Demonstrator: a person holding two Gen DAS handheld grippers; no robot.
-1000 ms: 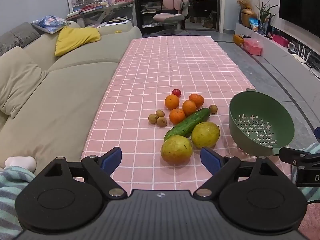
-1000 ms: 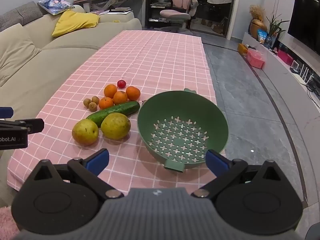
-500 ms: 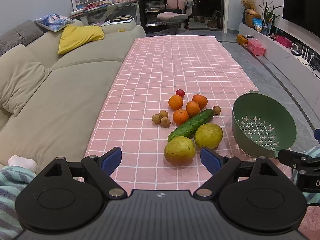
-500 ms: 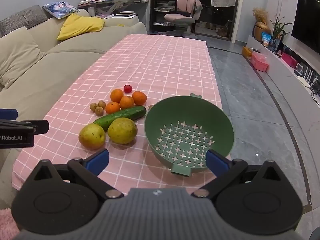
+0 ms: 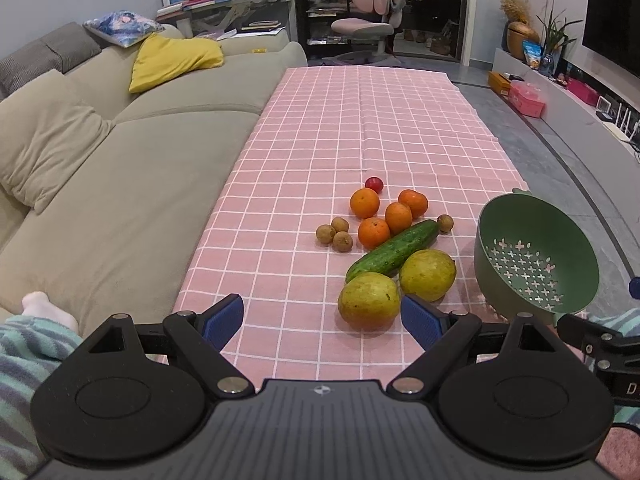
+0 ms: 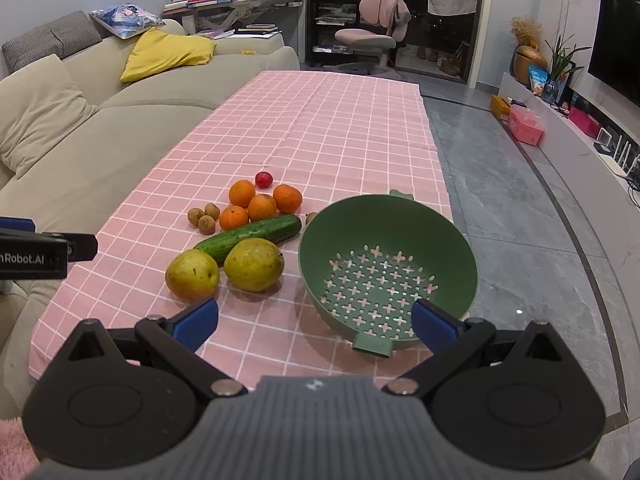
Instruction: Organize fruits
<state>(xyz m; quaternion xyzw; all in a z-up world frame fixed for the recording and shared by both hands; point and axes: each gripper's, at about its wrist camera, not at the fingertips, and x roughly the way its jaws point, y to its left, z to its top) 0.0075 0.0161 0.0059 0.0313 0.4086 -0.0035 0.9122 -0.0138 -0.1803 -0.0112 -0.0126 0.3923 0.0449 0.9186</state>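
Note:
On the pink checked tablecloth (image 5: 360, 128) lie two yellow-green pears (image 5: 369, 301) (image 6: 253, 265), a cucumber (image 5: 394, 251) (image 6: 250, 236), several oranges (image 5: 374, 233) (image 6: 262, 207), a small red fruit (image 5: 374, 184) (image 6: 264, 179) and several small brown longans (image 5: 343, 241) (image 6: 207, 224). An empty green colander (image 5: 536, 256) (image 6: 388, 268) stands to the right of the fruit. My left gripper (image 5: 322, 320) is open and empty, just short of the near pear. My right gripper (image 6: 314, 322) is open and empty in front of the colander.
A beige sofa (image 5: 100, 184) with cushions runs along the table's left side. Grey floor (image 6: 520, 208) and a low TV shelf (image 6: 580, 136) lie to the right. A pink chair (image 5: 368, 24) and cluttered desk stand at the far end.
Both grippers have drawn back and risen a little, so the fruit and colander sit slightly farther off. Nothing on the table has moved.

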